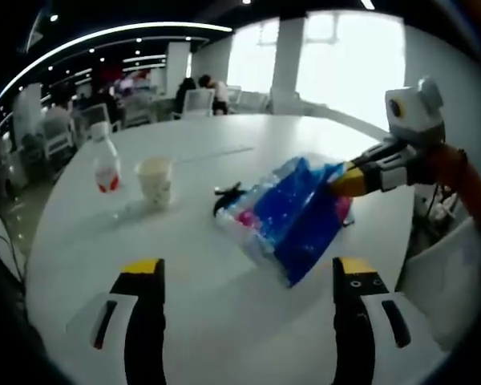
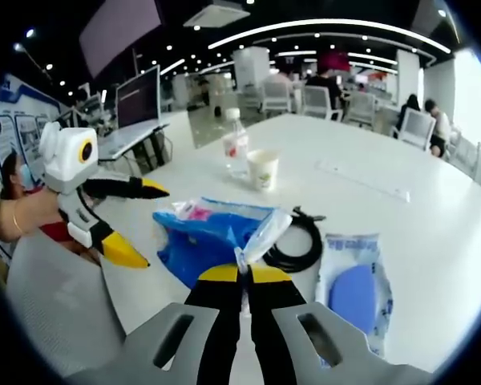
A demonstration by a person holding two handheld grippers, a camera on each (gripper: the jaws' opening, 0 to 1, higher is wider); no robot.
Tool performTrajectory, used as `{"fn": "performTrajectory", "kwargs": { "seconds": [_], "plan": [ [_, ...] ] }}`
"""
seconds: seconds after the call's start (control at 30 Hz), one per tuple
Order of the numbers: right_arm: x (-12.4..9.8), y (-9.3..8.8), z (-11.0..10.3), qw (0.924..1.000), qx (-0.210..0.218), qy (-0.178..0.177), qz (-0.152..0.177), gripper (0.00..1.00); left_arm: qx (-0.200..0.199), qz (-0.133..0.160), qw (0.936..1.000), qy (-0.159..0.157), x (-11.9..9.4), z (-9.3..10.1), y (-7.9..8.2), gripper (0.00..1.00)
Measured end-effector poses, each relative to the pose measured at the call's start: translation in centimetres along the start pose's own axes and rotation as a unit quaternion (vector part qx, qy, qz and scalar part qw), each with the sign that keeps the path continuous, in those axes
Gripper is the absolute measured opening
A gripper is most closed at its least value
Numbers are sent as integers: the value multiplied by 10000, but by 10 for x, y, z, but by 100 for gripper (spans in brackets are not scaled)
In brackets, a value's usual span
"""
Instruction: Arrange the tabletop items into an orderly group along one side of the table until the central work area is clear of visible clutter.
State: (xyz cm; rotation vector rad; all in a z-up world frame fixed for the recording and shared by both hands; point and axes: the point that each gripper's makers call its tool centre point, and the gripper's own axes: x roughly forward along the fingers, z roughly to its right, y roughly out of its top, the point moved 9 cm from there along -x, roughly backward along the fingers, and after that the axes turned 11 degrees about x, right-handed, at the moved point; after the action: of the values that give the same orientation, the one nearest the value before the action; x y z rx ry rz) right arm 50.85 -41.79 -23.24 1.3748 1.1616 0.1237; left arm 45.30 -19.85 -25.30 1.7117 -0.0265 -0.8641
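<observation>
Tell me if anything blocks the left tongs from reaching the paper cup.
Nothing visible does. In the left gripper view, bare table lies between the open left tongs and the paper cup. The bottle stands beside the cup, and the blue bag held by the right tongs is off to the side.

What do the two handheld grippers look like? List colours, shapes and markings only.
Left gripper: black fingers with yellow tips, on white-grey bodies with dark slots. Right gripper: black fingers with yellow tips, on a grey body with two slots. In the left gripper view it looks white and black, yellow-tipped, beside an orange sleeve.
</observation>
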Motion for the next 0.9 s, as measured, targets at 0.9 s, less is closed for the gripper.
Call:
{"fn": "performTrajectory", "kwargs": {
  "seconds": [0.9],
  "plan": [
    [-23, 18, 34, 9995, -66, -197, 255, 3, 466, 222, 9986, -80, -3, 4, 6, 99]
  ]
}}
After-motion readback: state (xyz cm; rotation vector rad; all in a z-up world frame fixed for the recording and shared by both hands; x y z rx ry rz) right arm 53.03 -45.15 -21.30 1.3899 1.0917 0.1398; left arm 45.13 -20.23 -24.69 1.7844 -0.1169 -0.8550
